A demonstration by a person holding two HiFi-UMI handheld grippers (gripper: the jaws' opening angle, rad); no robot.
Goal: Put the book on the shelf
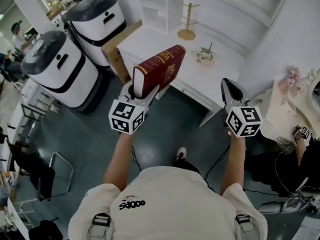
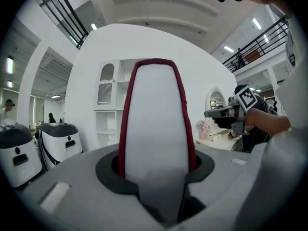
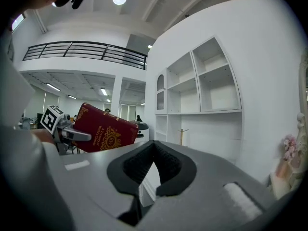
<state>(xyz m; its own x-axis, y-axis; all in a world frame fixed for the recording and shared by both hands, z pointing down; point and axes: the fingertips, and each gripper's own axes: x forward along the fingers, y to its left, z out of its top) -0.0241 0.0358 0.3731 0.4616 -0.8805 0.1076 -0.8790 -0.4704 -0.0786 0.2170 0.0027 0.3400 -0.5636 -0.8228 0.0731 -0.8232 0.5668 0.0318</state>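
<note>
- Book (image 1: 159, 69) is pinched low by left tongs (image 1: 140, 91); right tongs (image 1: 231, 90) are pressed together, empty.
- Grip is best held firm while book is slid upright into shelf (image 3: 211, 88).

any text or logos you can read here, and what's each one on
"SJOOO", roughly: dark stylised print on the back of the person's shirt; the letters are not certain.
Book cover: gold lettering and a crest, too blurred to read.
Left marker cube and right marker cube: black-and-white square patterns only, no words.
No other text can be read.
</note>
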